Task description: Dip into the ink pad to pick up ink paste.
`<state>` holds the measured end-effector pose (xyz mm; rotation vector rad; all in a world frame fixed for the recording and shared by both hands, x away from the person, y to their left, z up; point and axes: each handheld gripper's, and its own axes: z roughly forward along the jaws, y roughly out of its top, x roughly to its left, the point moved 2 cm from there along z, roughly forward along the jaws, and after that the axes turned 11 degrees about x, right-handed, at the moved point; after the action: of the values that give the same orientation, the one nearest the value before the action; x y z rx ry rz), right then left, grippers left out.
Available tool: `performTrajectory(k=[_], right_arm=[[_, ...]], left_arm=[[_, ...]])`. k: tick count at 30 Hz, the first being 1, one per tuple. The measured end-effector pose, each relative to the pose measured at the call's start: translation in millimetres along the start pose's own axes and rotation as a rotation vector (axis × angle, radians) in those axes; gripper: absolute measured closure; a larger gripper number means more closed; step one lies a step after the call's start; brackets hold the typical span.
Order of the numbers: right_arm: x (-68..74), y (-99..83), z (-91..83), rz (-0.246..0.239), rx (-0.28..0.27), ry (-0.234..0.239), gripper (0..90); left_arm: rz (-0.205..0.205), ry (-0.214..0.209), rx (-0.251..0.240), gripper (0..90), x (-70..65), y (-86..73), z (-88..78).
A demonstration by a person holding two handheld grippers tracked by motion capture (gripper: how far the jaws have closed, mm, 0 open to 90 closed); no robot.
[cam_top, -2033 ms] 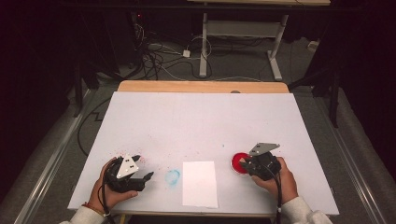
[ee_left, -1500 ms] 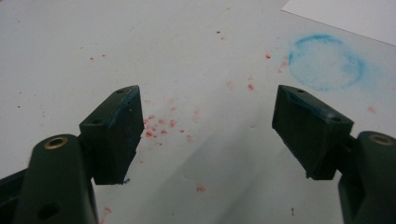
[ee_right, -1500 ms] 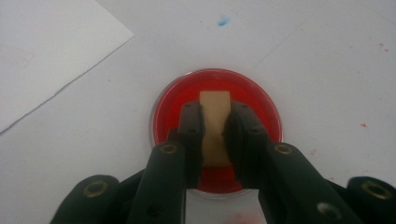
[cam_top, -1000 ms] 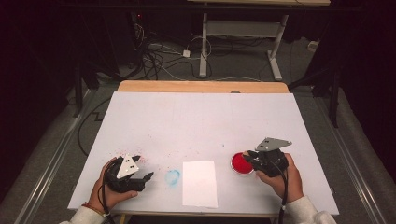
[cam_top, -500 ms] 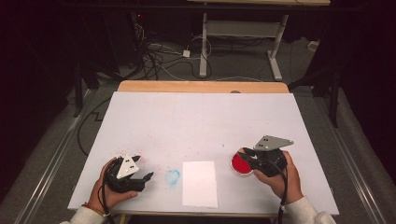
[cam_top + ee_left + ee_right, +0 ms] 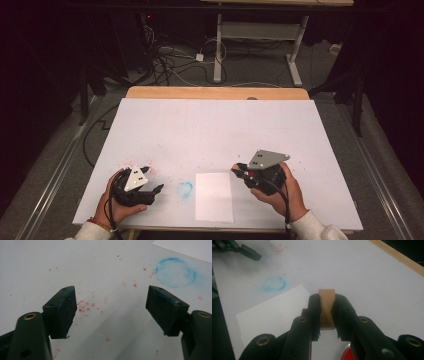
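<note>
Right gripper: we see it clamped on a small tan block, held above the desk, just beside the white paper.
Left gripper: jaws wide apart, empty, resting low over red specks.
Marks: blue ring stain near the paper.
Red disc: under the right gripper.
Progress: we judge the block picked up, not yet pressed to the paper.

Black grippers, grey triangular plates, brass-ringed screw holes; white sleeves, wrist bracelet.
</note>
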<state>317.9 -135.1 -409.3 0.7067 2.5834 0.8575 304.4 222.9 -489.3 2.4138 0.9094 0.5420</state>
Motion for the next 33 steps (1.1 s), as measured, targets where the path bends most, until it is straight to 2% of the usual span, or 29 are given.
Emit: performTrajectory(k=[3,4,8,10,21,33], right_arm=[[14.3,5.3,12.8,-0.034,0.018,0.039,76.1],[14.3,5.3,12.8,-0.034,0.018,0.039,76.1],[32.3,9.2,27.6,-0.079,0.054,0.063,76.1],[36.1,8.5,33.8,-0.095,0.07,0.062,76.1],[39.3,0.3,61.3,-0.083,0.126,0.066,76.1],[46.6,-4.4,82.4,-0.11,0.182,0.087,76.1]], left_arm=[[0.002,-0.001,0.001,24.2,0.5,-0.6,-0.4],[0.0,-0.001,0.0,24.2,0.5,-0.7,-0.4],[0.0,-0.001,0.0,24.1,0.2,-0.6,-0.2],[-0.001,-0.001,0.001,24.1,0.2,-0.5,-0.1],[-0.012,-0.006,0.008,23.1,0.7,-0.8,1.8],[-0.007,0.002,0.007,23.2,0.8,-0.9,0.8]])
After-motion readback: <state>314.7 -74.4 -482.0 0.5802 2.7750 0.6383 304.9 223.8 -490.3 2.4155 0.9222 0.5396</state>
